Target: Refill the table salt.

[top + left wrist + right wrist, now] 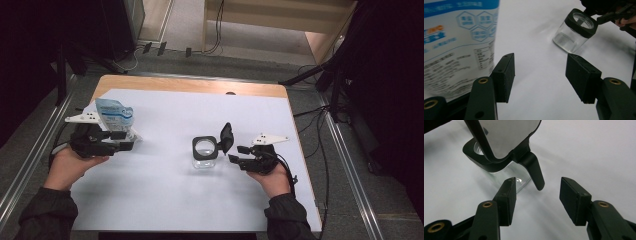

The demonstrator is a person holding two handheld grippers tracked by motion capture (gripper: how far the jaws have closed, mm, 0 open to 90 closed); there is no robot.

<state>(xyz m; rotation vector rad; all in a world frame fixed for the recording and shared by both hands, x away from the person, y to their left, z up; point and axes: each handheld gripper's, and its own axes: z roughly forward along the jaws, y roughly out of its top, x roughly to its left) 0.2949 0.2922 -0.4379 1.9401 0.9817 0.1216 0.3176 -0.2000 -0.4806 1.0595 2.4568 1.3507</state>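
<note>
Our right hand-held gripper (536,200): jaws wide, holding nothing, just beside flipped-up lid (506,137) of glass jar (205,154) at mid surface (165,200). Our left hand-held gripper (540,72): jaws wide, pouch (456,42) just beside one jaw; grip unclear. We judge jar opened, filling next: needs pouch secured, carried over jar mouth.

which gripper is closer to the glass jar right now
Right. The right gripper sits just beside the glass jar, its fingers open by the flipped-up lid. The left gripper is far off on the jar's other side, next to the blue-and-white pouch.
</note>
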